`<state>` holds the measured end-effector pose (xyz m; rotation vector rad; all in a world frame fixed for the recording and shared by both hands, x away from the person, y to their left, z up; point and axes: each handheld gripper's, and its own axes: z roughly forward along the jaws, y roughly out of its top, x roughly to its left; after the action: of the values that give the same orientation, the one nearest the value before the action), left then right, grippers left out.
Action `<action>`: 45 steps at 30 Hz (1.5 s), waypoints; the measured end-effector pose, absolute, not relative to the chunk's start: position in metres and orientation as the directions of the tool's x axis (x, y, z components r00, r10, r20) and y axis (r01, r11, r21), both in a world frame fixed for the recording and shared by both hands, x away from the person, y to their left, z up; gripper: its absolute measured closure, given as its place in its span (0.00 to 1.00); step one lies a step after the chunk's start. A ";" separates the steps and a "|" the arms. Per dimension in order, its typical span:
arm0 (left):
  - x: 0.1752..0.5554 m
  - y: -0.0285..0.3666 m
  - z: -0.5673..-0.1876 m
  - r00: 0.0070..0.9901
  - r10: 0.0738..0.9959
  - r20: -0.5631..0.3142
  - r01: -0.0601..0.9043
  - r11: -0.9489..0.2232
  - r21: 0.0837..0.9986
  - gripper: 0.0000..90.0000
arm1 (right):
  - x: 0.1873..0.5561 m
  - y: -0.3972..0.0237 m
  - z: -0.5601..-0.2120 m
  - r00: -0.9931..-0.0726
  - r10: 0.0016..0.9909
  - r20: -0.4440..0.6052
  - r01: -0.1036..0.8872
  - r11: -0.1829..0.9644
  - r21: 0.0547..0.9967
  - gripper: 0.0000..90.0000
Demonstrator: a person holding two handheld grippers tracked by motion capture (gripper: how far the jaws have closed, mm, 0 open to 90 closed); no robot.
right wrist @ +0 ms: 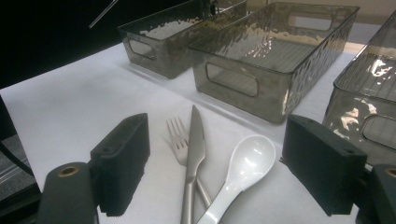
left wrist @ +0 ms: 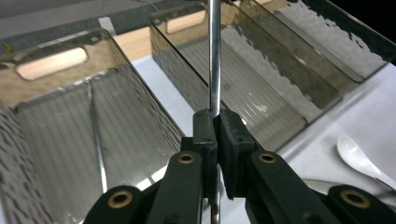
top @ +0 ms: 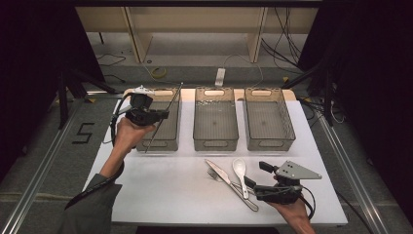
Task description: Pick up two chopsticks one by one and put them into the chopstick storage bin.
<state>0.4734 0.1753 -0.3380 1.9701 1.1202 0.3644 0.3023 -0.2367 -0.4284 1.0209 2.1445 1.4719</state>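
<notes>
Left gripper [left wrist: 215, 122] clamped tight on a thin metal rod [left wrist: 214, 56], held above the bin [top: 163, 119] nearest the worktop's far-left corner; another thin rod appears to lie inside already. Right gripper [top: 255, 176] wide open, holding nothing, at the near edge by the knife [right wrist: 194, 154], fork [right wrist: 180, 140] and white spoon [right wrist: 243, 168], all unsorted. Other two bins look empty. Bare worktop at near left.

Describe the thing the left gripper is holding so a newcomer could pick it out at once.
Start at the row of three smoky clear bins across the white table. Over the leftmost bin, the left gripper is shut on a thin metal chopstick. Unlike the fork, knife and white spoon, it is a plain slim rod held in the air.
</notes>
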 end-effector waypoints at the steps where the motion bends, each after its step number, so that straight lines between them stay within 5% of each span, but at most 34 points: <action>1: 0.476 0.176 -0.337 0.560 0.817 -0.136 0.578 -0.267 0.771 0.95 | 0.302 -0.237 -0.428 -0.682 0.723 0.112 0.364 0.203 0.909 0.27; 26: 0.530 0.201 -0.350 0.460 0.884 -0.085 0.579 -0.225 0.784 0.95 | 0.302 -0.236 -0.428 -0.688 0.716 0.114 0.362 0.202 0.910 0.27; 45: 0.537 0.215 -0.375 0.423 0.903 -0.078 0.578 -0.202 0.791 0.94 | 0.302 -0.235 -0.429 -0.691 0.713 0.115 0.360 0.202 0.911 0.27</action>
<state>0.5372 0.2150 -0.3753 1.8968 1.2584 0.5268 0.3019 -0.2351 -0.4285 1.0083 2.1507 1.4862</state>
